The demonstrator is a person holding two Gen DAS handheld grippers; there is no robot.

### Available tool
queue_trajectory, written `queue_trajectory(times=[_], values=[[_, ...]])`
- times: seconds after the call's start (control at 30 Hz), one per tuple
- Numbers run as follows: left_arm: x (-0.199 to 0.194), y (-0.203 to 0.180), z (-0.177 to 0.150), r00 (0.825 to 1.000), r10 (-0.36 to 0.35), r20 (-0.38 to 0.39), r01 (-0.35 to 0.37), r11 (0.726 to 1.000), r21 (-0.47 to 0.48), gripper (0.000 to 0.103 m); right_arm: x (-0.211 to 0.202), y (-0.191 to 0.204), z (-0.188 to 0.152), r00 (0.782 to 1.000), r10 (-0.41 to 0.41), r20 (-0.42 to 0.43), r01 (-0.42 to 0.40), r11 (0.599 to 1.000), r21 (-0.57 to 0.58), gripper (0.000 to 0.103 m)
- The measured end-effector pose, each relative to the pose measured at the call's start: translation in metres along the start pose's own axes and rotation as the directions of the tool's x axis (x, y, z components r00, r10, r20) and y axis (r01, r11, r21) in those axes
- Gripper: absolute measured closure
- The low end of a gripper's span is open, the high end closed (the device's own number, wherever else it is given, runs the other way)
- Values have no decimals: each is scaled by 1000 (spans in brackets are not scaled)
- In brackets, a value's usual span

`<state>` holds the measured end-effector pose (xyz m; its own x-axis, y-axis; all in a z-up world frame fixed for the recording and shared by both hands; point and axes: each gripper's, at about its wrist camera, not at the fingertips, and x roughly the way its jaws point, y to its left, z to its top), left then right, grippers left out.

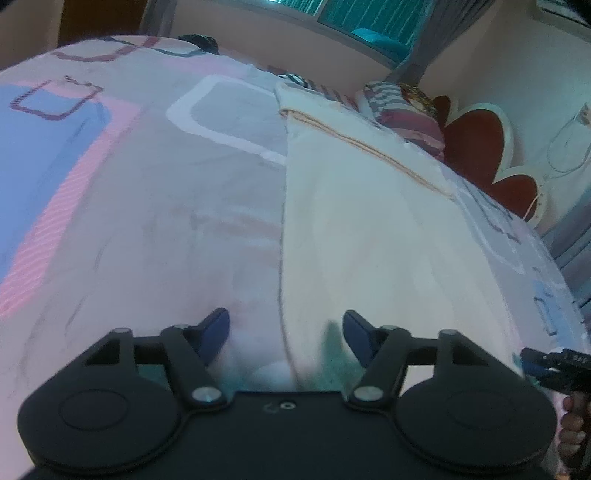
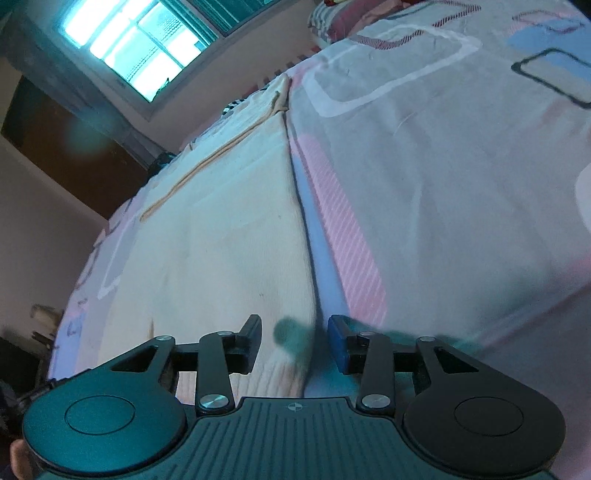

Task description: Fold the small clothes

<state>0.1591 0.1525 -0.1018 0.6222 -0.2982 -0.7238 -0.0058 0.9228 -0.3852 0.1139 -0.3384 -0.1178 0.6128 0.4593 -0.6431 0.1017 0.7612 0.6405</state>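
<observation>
While both tongs (image 1: 286, 332) (image 2: 295, 341) gape empty, cream cloth (image 1: 351, 221) edges lie between.

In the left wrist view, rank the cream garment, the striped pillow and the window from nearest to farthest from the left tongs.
1. Cream garment: its near edge lies between the left tongs, on the bedsheet.
2. Striped pillow: upper right, past the garment's far end.
3. Window: top, on the far wall.
</observation>
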Motion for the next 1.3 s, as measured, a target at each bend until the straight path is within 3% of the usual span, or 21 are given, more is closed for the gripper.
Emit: queue_trajectory(times=[0.03, 0.17, 0.37, 0.43, 0.63, 0.67, 0.7, 0.77, 0.93, 1.0, 1.07, 1.13, 1.3], values=[[3, 1, 2, 1000, -24, -6, 24, 1000, -16, 47, 1, -2, 2, 1000, 18, -3, -18, 1000, 16, 64], [17, 12, -2, 977, -203, -69, 191, 970, -151, 83, 3, -10, 0, 997, 77, -22, -75, 995, 63, 64], [34, 25, -11, 959, -276, -59, 253, 934, -253, 84, 3, -18, 1, 990, 136, -35, -131, 985, 116, 66], [40, 24, -7, 957, -281, -69, 257, 934, -247, 84, 8, -20, 6, 989, 139, -45, -132, 983, 129, 75], [43, 20, -4, 956, -282, -80, 259, 941, -218, 84, 12, -19, 8, 979, 184, -90, -170, 975, 145, 79], [42, 21, -5, 957, -281, -78, 259, 941, -218, 84, 13, -19, 7, 978, 189, -94, -174, 974, 148, 86], [43, 20, -5, 958, -278, -76, 257, 942, -215, 85, 14, -18, 6, 977, 188, -97, -173, 974, 146, 100], [34, 17, -5, 970, -233, -63, 219, 959, -181, 101, 14, -14, 6, 981, 166, -96, -155, 981, 113, 100], [13, 17, -8, 974, -226, 21, 227, 962, -154, 101, -13, -8, 11, 977, 211, 12, -212, 975, 74, 101], [23, 21, -14, 984, -176, -25, 171, 976, -138, 100, -11, -13, 8, 981, 196, -2, -196, 979, 63, 101], [27, 25, -17, 981, -195, -19, 188, 965, -180, 100, 5, -20, 3, 988, 136, -71, -131, 989, 74, 101], [26, 24, -14, 981, -192, -14, 186, 964, -191, 100, 5, -23, 0, 983, 172, -57, -165, 979, 117, 101], [23, 22, -1, 979, -201, 30, 203, 956, -213, 101, -7, -4, 15, 983, 185, -4, -185, 980, 68, 101]])
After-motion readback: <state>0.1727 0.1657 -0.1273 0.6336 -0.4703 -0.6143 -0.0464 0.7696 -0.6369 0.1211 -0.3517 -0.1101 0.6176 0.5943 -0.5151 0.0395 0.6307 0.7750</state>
